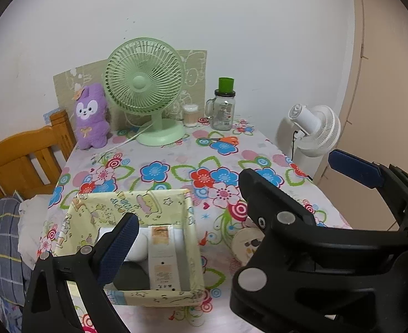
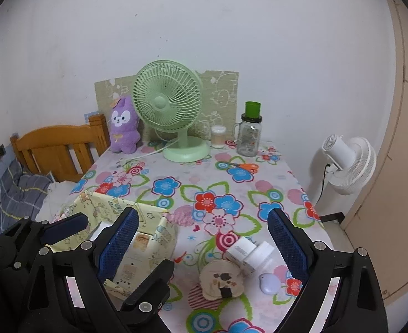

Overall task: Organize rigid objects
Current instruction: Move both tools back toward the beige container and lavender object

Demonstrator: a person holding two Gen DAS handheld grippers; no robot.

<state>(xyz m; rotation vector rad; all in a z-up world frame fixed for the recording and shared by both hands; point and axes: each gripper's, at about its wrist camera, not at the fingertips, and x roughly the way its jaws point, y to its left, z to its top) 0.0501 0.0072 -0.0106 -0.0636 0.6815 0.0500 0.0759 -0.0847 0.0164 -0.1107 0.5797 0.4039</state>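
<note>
A yellow cartoon-print box (image 1: 129, 202) stands at the table's near left. It holds a white rectangular device (image 1: 161, 258), a white rounded item (image 1: 137, 249) and something dark. My left gripper (image 1: 204, 222) is open above the box; only its left fingertip (image 1: 120, 238) shows. The right gripper's black finger (image 1: 262, 194) hides the other fingertip. My right gripper (image 2: 204, 213) is open, with nothing pressed between its pads. Below it on the cloth lie a white plug adapter (image 2: 248, 252), a round beige disc (image 2: 220, 280) and a small lavender oval (image 2: 269, 283). The two grippers overlap, each with a finger between the other's.
At the back of the flowered table (image 2: 176, 183) stand a green fan (image 2: 166, 102), purple plush (image 2: 123, 130), swab tub (image 2: 218, 136) and glass jar (image 2: 249, 136) with a green cup. Orange scissors (image 2: 248, 166) lie nearby. Wooden bed frame (image 2: 57, 149) left; white floor fan (image 2: 348, 163) right.
</note>
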